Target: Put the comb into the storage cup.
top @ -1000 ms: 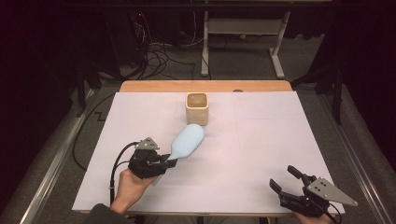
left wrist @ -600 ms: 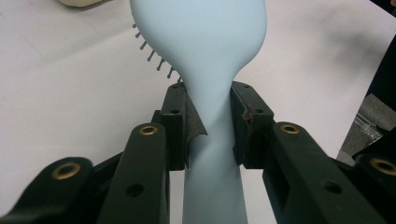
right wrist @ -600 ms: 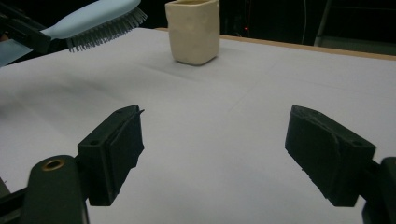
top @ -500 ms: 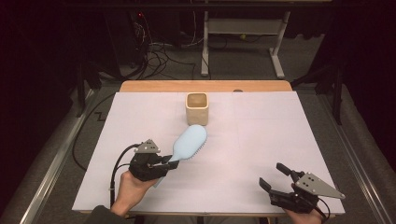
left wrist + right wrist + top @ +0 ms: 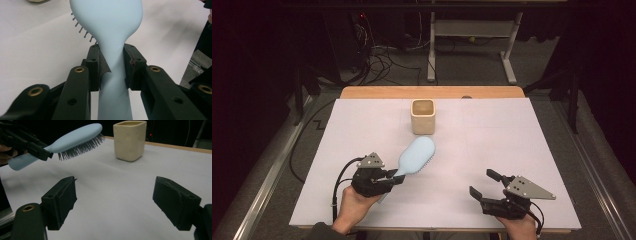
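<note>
Left gripper [image 5: 395, 176] was clamped on the hairbrush [image 5: 414, 156] neck at lower left, bristles clear of the table (likely bound for the cup [image 5: 423, 116]). Right gripper [image 5: 485, 184] jaws stood apart, empty, lower right.

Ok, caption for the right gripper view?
Open right tool faces the hairbrush held aloft before the beige cup.

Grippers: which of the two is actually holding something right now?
The left gripper: its jaws are clamped on the handle of the light blue hairbrush, held off the table. The right gripper stands open with nothing between its jaws.
</note>
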A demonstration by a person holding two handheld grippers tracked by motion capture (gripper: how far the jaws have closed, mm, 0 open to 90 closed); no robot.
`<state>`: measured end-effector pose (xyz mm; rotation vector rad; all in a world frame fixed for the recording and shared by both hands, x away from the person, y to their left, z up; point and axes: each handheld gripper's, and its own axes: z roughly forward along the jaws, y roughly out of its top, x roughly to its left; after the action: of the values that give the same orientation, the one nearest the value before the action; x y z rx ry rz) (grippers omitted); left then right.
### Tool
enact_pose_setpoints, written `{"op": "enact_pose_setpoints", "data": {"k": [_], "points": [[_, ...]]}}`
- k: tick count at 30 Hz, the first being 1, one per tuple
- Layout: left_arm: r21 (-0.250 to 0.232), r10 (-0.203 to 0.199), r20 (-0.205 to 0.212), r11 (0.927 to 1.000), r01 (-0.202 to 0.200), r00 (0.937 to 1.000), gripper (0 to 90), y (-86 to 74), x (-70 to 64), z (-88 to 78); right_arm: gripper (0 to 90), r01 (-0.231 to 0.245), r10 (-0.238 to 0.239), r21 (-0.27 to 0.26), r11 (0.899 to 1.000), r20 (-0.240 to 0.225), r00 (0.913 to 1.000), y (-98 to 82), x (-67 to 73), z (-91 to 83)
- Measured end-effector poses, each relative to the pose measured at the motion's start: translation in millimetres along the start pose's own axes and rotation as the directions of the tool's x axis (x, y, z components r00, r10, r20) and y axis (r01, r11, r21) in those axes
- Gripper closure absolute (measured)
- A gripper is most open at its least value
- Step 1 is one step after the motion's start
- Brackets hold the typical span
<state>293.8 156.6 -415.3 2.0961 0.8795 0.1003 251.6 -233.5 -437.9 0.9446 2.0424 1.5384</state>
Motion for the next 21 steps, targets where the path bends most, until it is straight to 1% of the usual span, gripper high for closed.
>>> {"op": "enact_pose_setpoints", "data": {"k": [7,14,21], "points": [[0.0,0.011,0.006,0.9999,-0.011,0.9999,69.6,-1.3,-1.6,1.7,19.6,0.011,-0.01,0.019,1.0,-0.047,0.9989,5.3,7.0,17.3],[0.0,0.021,0.015,0.9998,-0.021,0.9997,69.6,-1.5,-3.8,2.9,19.2,-0.014,0.015,0.024,1.0,-0.071,0.9973,8.5,9.5,28.0],[0.003,0.028,0.02,0.9996,-0.028,0.9994,69.6,-1.4,-5.7,4.9,19.3,-0.039,0.044,0.043,0.998,-0.104,0.9936,12.4,11.2,39.7]]}}
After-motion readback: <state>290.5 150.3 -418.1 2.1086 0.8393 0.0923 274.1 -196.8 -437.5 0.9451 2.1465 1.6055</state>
